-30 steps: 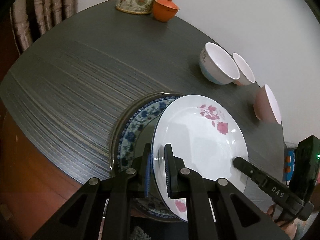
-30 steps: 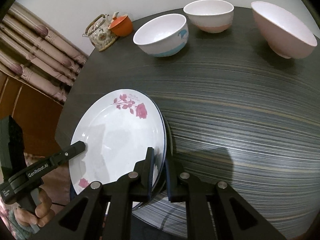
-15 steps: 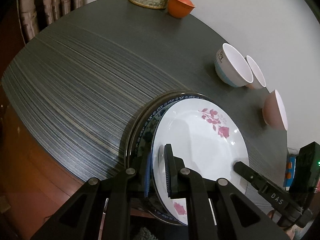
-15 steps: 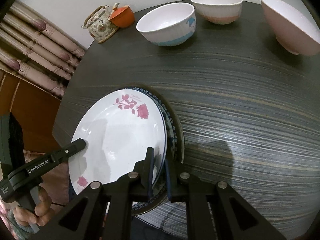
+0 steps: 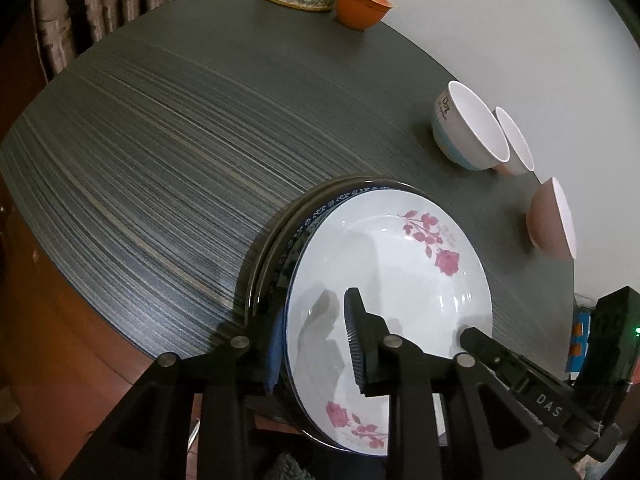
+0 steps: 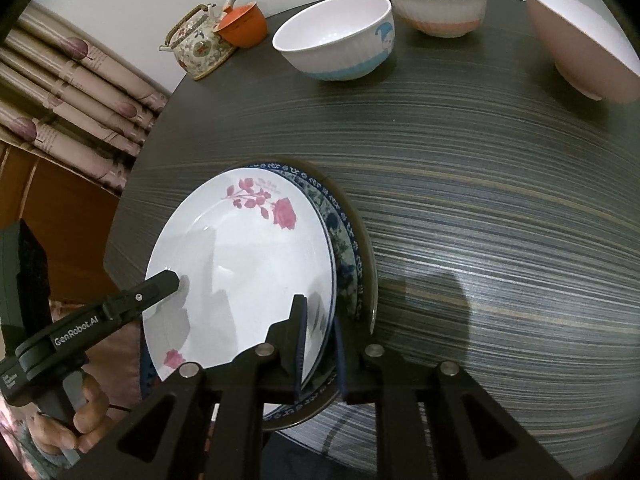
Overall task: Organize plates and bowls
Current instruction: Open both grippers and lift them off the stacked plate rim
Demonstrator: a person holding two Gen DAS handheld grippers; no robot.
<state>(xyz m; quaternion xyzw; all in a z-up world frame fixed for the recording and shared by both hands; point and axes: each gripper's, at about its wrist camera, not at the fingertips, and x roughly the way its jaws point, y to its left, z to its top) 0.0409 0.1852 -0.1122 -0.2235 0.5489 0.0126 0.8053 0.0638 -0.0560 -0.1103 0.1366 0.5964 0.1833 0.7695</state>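
A white plate with pink roses (image 5: 384,280) (image 6: 240,264) lies on a blue-patterned plate (image 6: 340,240), which rests on a dark plate at the table's near edge. My left gripper (image 5: 316,344) straddles the white plate's left rim; its jaws are opening and its pads stand off the rim. On the opposite rim my right gripper (image 6: 318,348) sits likewise, its jaws opening with a small gap around the rim. Three bowls stand further back: white with a blue base (image 6: 336,40), white with a pink base (image 6: 436,4), and plain pink (image 6: 580,40).
A flowered teapot (image 6: 200,44) and an orange lidded cup (image 6: 244,24) stand at the far edge of the dark striped round table (image 6: 480,200). Curtains (image 6: 72,92) hang beyond the table. A hand (image 6: 84,412) holds the left gripper's handle off the near edge.
The white plate has come down from a tilt above the blue-patterned plate to lie on it. Both grippers' jaws have widened around its rim.
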